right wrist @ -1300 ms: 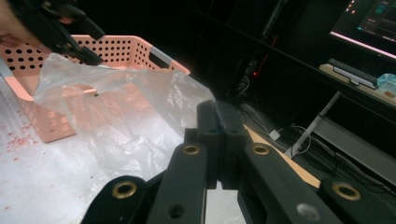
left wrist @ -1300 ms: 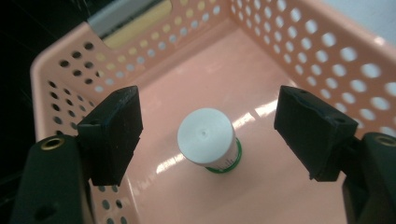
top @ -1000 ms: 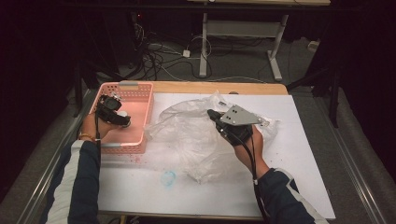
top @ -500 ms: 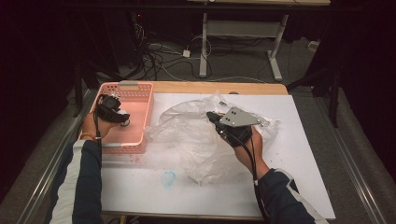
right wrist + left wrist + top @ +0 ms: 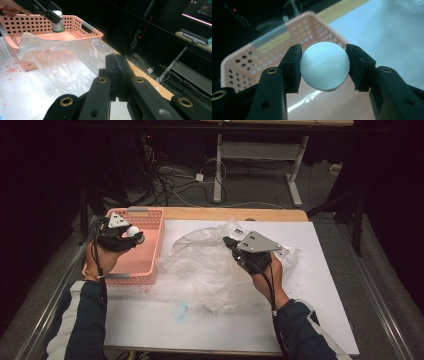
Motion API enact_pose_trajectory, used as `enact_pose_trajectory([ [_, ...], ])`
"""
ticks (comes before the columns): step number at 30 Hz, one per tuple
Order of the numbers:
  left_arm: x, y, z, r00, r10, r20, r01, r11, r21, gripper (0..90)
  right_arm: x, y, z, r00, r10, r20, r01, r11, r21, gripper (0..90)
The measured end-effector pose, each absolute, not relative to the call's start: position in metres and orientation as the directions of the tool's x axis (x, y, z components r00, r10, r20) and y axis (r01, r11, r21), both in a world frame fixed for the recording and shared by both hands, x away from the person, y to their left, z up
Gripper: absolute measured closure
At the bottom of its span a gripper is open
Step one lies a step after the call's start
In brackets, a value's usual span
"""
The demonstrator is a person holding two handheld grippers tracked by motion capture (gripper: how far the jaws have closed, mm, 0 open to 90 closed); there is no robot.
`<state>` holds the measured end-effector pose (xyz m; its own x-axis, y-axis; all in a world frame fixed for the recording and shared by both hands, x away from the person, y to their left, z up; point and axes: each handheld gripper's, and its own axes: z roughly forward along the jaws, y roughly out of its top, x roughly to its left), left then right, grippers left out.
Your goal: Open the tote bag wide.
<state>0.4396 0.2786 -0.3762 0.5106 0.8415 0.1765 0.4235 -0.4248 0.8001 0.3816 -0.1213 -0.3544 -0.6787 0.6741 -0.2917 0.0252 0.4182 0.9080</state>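
Observation:
A small bottle with a round white cap (image 5: 133, 231) (image 5: 325, 65) and a green label (image 5: 58, 24) hangs over the pink perforated basket (image 5: 150, 217) (image 5: 239, 66) (image 5: 83, 24). My left gripper (image 5: 134, 235) (image 5: 324, 63) (image 5: 53, 13) is shut on it, one jaw on each side of the cap. A crumpled clear plastic bag (image 5: 205, 267) (image 5: 57, 58) lies on the white sheet in the middle of the table. My right gripper (image 5: 227, 241) (image 5: 117, 60) has its jaws pressed together at the bag's upper edge, pinching the film.
The basket stands at the table's back left corner. A white sheet (image 5: 320, 290) covers the tabletop, with a small blue ring mark (image 5: 180, 310) and red specks near the basket. Cables and a desk frame lie on the dark floor beyond the far edge.

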Motion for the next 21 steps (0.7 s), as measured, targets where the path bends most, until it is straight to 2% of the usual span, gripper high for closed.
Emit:
enact_pose_trajectory([
  [4,0.412,0.264,-0.370,0.563,0.810,0.166,0.319,-0.398,0.860,48.2,0.384,-0.119,-0.357,-0.675,0.676,-0.296,0.033,0.428,0.903,90.0],
  [11,0.378,0.237,-0.356,0.652,0.731,0.199,0.203,-0.421,0.884,48.2,0.392,-0.123,-0.364,-0.666,0.698,-0.264,0.070,0.411,0.909,90.0],
  [13,0.374,0.232,-0.356,0.659,0.722,0.210,0.192,-0.431,0.882,48.2,0.396,-0.123,-0.369,-0.673,0.703,-0.232,0.102,0.399,0.911,90.0],
  [21,0.366,0.191,-0.362,0.735,0.634,0.239,0.139,-0.487,0.862,48.2,0.401,-0.120,-0.376,-0.676,0.697,-0.239,0.118,0.423,0.898,90.0],
])
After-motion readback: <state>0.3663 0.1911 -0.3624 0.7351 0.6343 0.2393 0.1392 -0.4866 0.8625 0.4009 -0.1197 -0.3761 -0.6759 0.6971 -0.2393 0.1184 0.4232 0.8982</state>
